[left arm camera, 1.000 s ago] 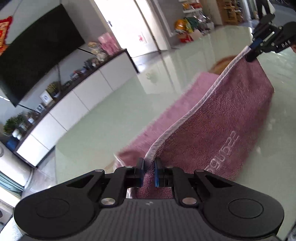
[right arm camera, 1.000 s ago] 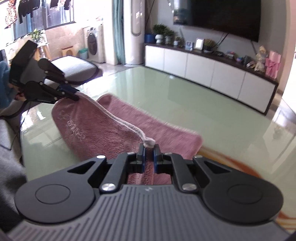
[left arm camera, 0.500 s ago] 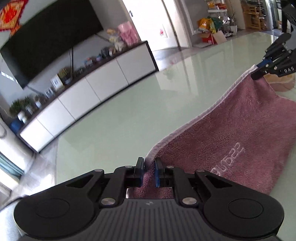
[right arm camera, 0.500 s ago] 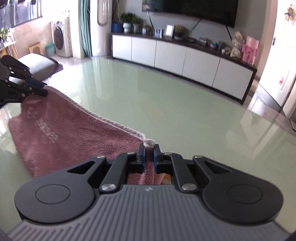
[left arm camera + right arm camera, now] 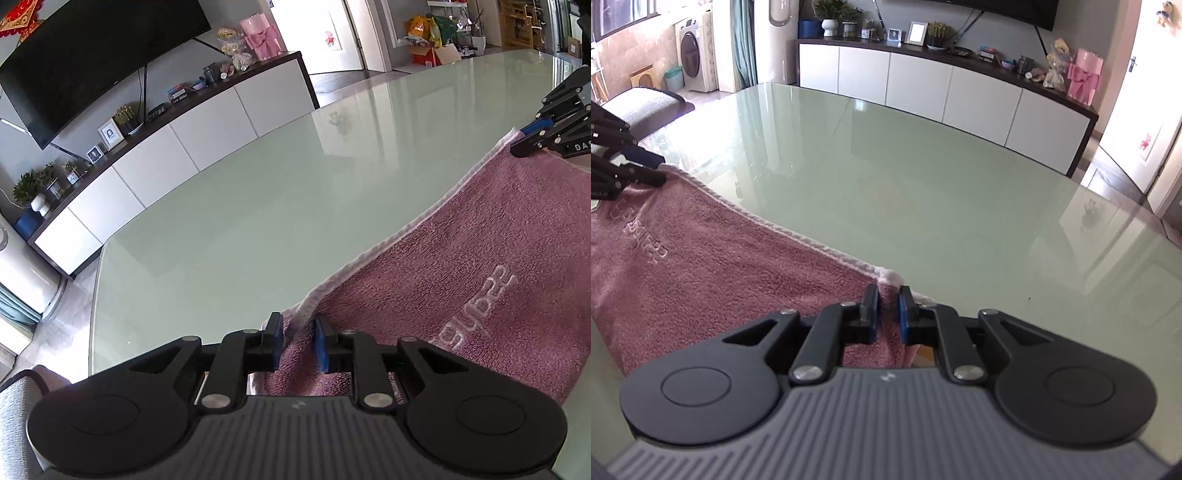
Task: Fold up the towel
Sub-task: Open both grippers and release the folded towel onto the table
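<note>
Towel (image 5: 480, 266) corners btwn both opening jaws | flat on table (image 5: 258, 206)

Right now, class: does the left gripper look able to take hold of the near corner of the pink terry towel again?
Probably yes. The left gripper has just been opening, and the pink terry towel corner lies between its pads on the green glass table, with nothing in the way.

Left gripper (image 5: 298, 338) points obliquely downward, its jaws just having parted, towel corner between the pads with visible gaps. Right gripper (image 5: 886, 308) is likewise angled down, its jaws just having opened slightly, pads flanking the opposite corner.
</note>
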Demonstrator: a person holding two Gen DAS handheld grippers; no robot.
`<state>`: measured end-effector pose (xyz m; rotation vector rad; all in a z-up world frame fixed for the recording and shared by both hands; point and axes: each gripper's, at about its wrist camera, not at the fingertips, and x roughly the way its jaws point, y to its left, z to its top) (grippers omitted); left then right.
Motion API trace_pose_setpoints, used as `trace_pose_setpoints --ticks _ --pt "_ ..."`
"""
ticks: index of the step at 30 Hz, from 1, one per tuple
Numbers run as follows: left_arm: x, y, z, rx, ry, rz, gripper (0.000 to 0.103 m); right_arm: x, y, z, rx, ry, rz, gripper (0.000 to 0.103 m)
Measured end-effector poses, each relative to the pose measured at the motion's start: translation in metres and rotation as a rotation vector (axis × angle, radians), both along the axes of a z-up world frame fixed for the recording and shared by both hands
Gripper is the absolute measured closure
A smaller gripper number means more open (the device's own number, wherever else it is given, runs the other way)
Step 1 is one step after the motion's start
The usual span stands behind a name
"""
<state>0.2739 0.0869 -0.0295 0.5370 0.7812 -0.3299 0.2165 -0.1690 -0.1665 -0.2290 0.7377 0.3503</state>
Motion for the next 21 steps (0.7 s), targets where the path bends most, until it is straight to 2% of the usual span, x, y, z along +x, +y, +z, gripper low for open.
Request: trace_pose_setpoints --ticks 3,6,11,14,16,21 --pt "0.000 0.002 0.000 0.010 -0.001 0.025 0.063 0.000 0.001 0.001 -0.010 0.002 -0.014 0.084" --pt "0.001 0.006 0.003 -0.003 0.008 0.061 0.057 0.004 -0.002 0.001 -0.013 0.003 -0.036 0.074" --pt "-0.001 0.017 0.013 -0.020 0.009 0.124 0.046 0.004 -0.008 0.007 0.005 0.008 -0.074 0.067" --pt "-0.005 0.025 0.022 -0.037 0.004 0.162 0.036 -0.001 -0.009 0.012 -0.001 -0.001 -0.088 0.058" --pt "-0.011 0.029 0.027 -0.051 0.004 0.179 0.034 -0.006 -0.011 0.015 0.000 -0.007 -0.100 0.050" --pt "-0.030 0.036 0.039 -0.089 0.007 0.209 0.034 -0.022 -0.022 0.027 0.033 -0.015 -0.131 0.046"
